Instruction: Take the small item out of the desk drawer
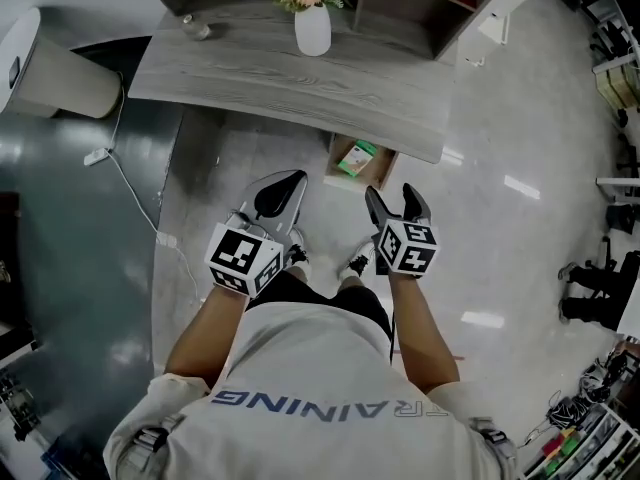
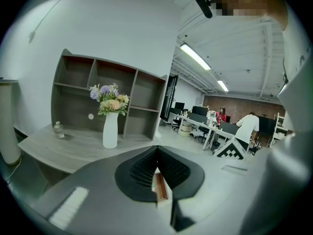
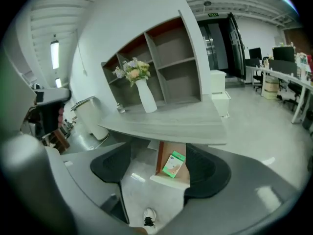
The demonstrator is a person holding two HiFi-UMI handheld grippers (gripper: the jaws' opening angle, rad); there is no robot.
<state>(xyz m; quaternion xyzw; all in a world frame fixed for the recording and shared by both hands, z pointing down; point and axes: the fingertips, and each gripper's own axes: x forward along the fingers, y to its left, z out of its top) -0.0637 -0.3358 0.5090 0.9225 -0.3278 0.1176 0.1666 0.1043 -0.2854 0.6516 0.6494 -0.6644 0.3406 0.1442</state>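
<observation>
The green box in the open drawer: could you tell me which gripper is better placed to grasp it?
Probably the right. The right gripper is open, and its own view frames the green box in the drawer between its jaws. The left gripper is shut and sits further from the box.

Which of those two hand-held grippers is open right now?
The right hand-held gripper: its black jaws stand wide apart, holding nothing. The left hand-held gripper has its jaws pressed together.

printed upside down across the shirt, nearer than the desk: "raining". green box print too small to read.
</observation>
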